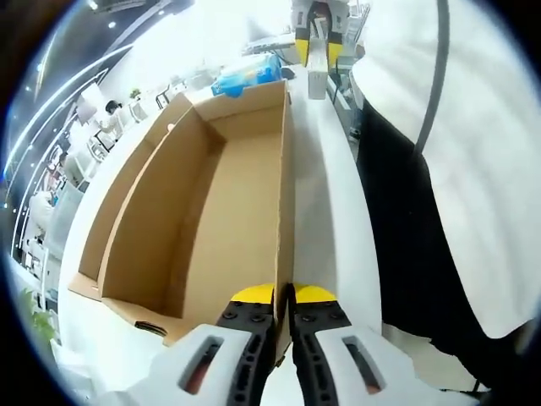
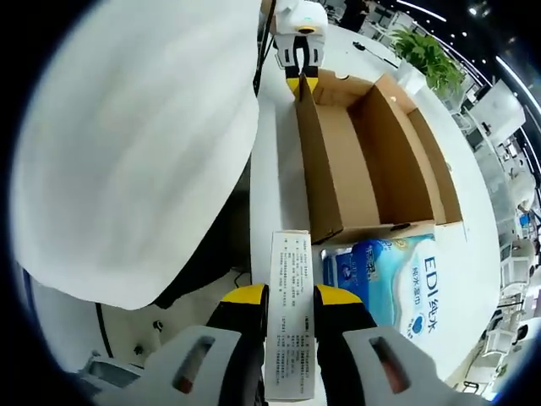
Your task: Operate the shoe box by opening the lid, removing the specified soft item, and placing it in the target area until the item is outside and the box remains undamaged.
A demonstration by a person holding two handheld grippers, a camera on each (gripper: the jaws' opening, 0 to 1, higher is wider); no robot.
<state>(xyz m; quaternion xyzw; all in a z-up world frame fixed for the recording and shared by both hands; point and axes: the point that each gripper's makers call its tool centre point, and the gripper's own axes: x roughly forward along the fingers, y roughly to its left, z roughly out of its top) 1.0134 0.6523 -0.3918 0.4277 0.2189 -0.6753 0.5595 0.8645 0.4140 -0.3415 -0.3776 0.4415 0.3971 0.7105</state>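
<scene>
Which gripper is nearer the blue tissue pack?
Right. The right gripper, shut on a white carton, is just beside the blue tissue pack; the left gripper clamps the cardboard box wall at the far end.

One box, two packs, two hand-held grippers, one bench.

One open cardboard shoe box point(image 1: 211, 228) with nothing visible inside it; one blue-and-white soft pack point(image 2: 393, 275) lying just beside the box's end; one slim white printed carton point(image 2: 292, 313) between the jaws of the right hand-held gripper point(image 2: 292, 315); one left hand-held gripper point(image 1: 284, 309), its two yellow-tipped jaws astride the box wall; one white bench point(image 1: 325, 228); one potted green plant point(image 2: 429, 52) at the far end.
</scene>
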